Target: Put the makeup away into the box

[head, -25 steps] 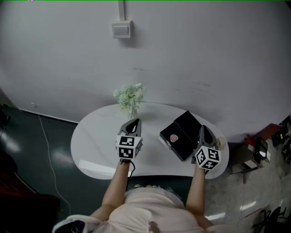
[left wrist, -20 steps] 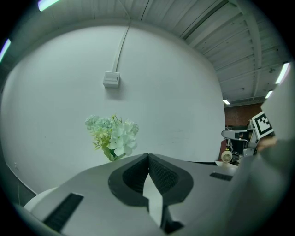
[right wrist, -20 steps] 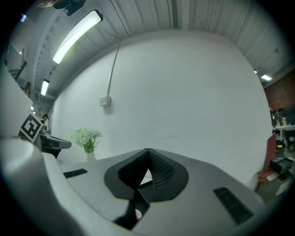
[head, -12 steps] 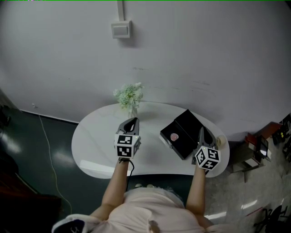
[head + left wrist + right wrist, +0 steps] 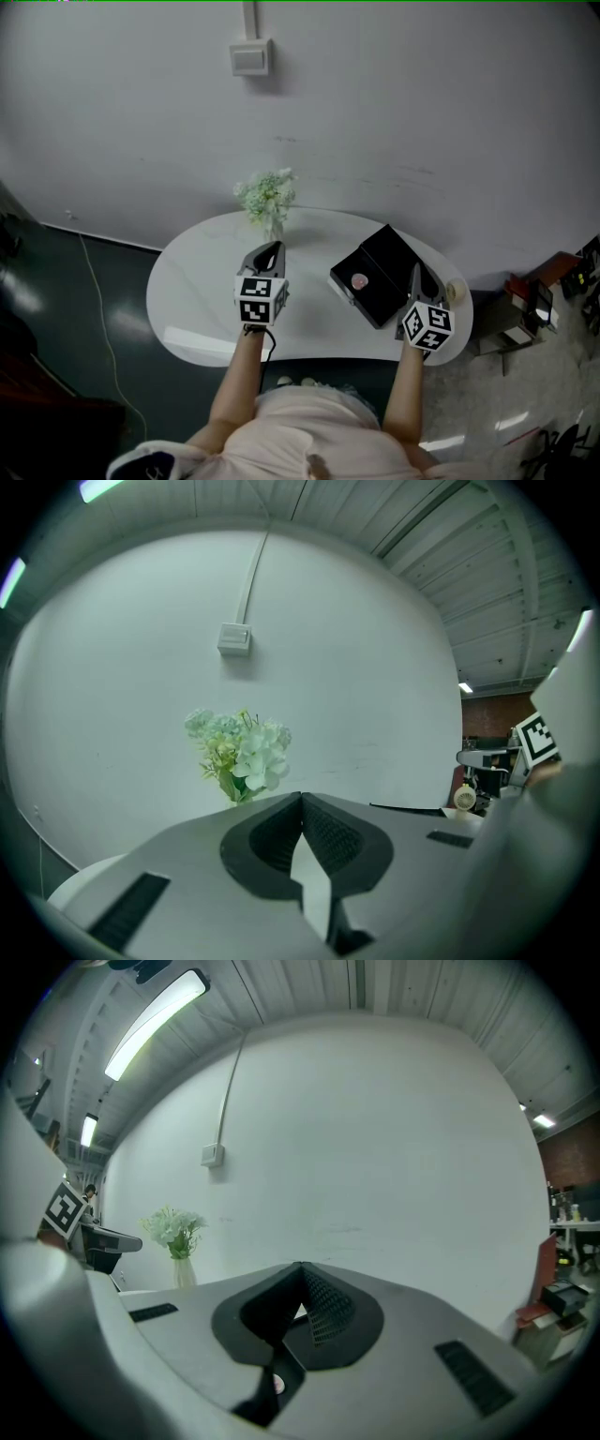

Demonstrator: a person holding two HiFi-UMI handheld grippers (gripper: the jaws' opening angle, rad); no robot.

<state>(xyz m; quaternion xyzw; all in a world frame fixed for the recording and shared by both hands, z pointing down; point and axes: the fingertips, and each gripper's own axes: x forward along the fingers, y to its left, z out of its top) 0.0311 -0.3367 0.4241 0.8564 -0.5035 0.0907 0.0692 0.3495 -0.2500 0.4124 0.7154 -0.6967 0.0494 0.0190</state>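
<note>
An open black box [image 5: 380, 279] lies on the right half of the white oval table [image 5: 202, 291], its lid laid back toward the wall. A small round pink makeup item [image 5: 358, 281] sits in it. My right gripper [image 5: 417, 272] hovers just right of the box, shut and empty; in the right gripper view the pink item [image 5: 277, 1383] shows through the gap under the jaws. My left gripper [image 5: 270, 253] is over the table's middle, left of the box, shut with nothing in it. A small cream round item [image 5: 457, 292] rests near the table's right edge.
A vase of pale flowers [image 5: 267, 202] stands at the back of the table by the wall, straight ahead of the left gripper; the flowers [image 5: 239, 752] fill that gripper's view. A wall switch [image 5: 251, 60] hangs above. Clutter [image 5: 534, 309] sits on the floor at right.
</note>
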